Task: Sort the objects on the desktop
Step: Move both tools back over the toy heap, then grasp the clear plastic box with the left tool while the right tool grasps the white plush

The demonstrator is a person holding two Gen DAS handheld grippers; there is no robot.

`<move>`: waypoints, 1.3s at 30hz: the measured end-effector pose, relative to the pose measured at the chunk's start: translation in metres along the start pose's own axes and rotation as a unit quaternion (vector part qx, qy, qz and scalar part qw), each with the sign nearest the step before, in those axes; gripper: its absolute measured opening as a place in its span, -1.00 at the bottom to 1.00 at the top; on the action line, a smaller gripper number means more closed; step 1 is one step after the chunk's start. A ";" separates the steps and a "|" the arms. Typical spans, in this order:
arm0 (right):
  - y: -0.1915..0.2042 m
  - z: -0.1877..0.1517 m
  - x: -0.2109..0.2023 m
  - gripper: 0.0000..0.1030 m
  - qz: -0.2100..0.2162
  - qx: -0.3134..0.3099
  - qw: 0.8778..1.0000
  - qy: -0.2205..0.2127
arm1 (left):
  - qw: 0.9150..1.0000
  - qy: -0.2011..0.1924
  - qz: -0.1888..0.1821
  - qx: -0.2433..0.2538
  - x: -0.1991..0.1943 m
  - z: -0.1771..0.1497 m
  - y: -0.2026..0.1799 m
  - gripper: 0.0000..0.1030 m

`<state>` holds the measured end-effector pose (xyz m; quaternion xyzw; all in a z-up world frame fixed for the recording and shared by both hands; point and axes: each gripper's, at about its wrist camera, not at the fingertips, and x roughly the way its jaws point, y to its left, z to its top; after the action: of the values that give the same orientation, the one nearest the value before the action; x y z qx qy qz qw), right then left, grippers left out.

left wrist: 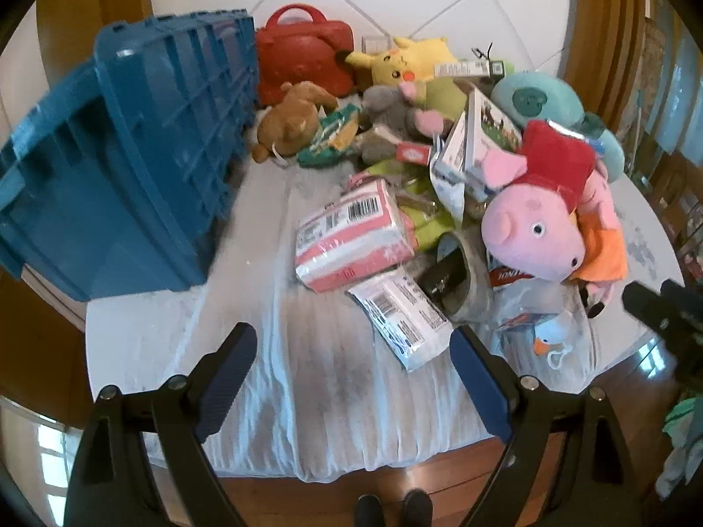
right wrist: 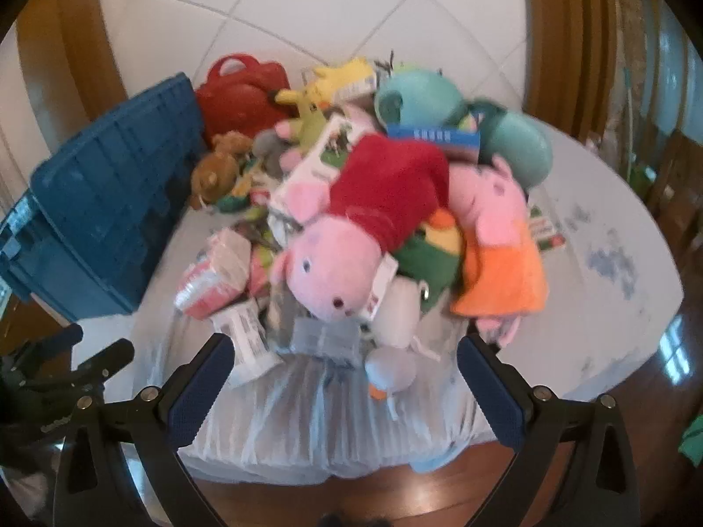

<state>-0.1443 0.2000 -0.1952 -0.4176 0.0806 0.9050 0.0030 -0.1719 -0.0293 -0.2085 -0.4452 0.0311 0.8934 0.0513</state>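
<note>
**Both claws spread and empty at the near edge; pile unsorted on the counter**

Nearest, left view: left claw (left wrist: 353, 380) spread wide, nothing between its fingers, held over the wrinkled plastic sheet (left wrist: 307, 377) that covers the counter (left wrist: 650, 228). Right claw (right wrist: 345, 388) likewise spread and empty, over the same near edge.

Just beyond the claws: a white barcoded packet (left wrist: 402, 320) and a small bagged duck toy (left wrist: 551, 338). Behind these, a pink-and-white wrapped pack (left wrist: 351, 237), then a pink pig plush in a red dress (left wrist: 540, 215) on top of the heap. Further back: grey mouse plush (left wrist: 391, 118), brown bear plush (left wrist: 290, 125), yellow plush (left wrist: 404, 61), red case (left wrist: 303, 59). Blue crate (left wrist: 132, 162) stands at the left, beside the heap and apart from it.

Step, as judgement: between grasps, choosing an item. Everything visible lies mixed in one heap on the counter; the crate's inside is not visible, so how much has gone in cannot be told. The next grasp calls for a loose top or edge item, such as the packet or the duck, lifted without dragging its neighbours or the sheet.

View differences: the left view shows barcodes and the crate wall sharply. The right view is blurred but shows a second pig plush in orange (right wrist: 501, 237), a green plush (right wrist: 428, 250) and teal round cushions (right wrist: 518, 149) more fully.
</note>
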 end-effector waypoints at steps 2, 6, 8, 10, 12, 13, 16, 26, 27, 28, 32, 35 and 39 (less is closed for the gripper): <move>-0.003 -0.007 0.013 0.99 0.003 -0.004 1.000 0.010 | 1.000 0.005 -0.002 -0.001 0.010 -0.004 -0.007 0.75; -0.015 -0.023 0.034 0.65 -0.001 -0.008 0.999 0.034 | 1.000 0.014 -0.021 0.013 0.029 -0.009 -0.035 0.75; -0.026 -0.032 0.041 0.56 -0.006 -0.005 0.999 0.045 | 0.999 0.018 -0.031 0.020 0.038 -0.012 -0.049 0.75; -0.043 -0.040 0.047 0.55 -0.010 0.004 0.998 0.057 | 0.999 0.022 -0.041 0.026 0.048 -0.014 -0.064 0.75; -0.059 -0.045 0.049 0.51 -0.016 0.013 0.998 0.065 | 0.998 0.025 -0.050 0.034 0.056 -0.016 -0.079 0.75; -0.067 -0.048 0.050 0.51 -0.019 0.018 0.997 0.068 | 0.997 0.026 -0.054 0.039 0.059 -0.015 -0.089 0.75; -0.086 -0.048 0.051 0.51 -0.023 0.027 0.997 0.070 | 0.996 0.027 -0.063 0.052 0.068 -0.012 -0.115 0.75; -0.121 -0.039 0.069 0.39 -0.003 0.032 0.996 0.078 | 0.996 0.038 -0.044 0.065 0.103 -0.002 -0.159 0.45; -0.122 -0.039 0.071 0.39 -0.001 0.030 0.996 0.080 | 0.996 0.040 -0.059 0.058 0.104 -0.002 -0.158 0.15; -0.123 -0.038 0.073 0.39 0.002 0.029 0.996 0.082 | 0.996 0.040 -0.067 0.051 0.103 -0.002 -0.157 0.14; -0.118 -0.035 0.080 0.38 0.020 0.019 0.996 0.088 | 0.996 0.037 -0.066 0.043 0.094 -0.003 -0.149 0.14; -0.106 -0.032 0.085 0.38 0.038 0.010 0.995 0.090 | 0.997 0.031 -0.061 0.029 0.082 -0.003 -0.132 0.14; -0.088 -0.030 0.094 0.38 0.059 0.001 0.994 0.093 | 0.999 0.020 -0.048 0.013 0.067 -0.006 -0.109 0.14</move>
<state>-0.1768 0.2766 -0.2981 -0.4948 0.1064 0.8606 -0.0576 -0.1945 0.0828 -0.2671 -0.4636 0.0226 0.8801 0.0995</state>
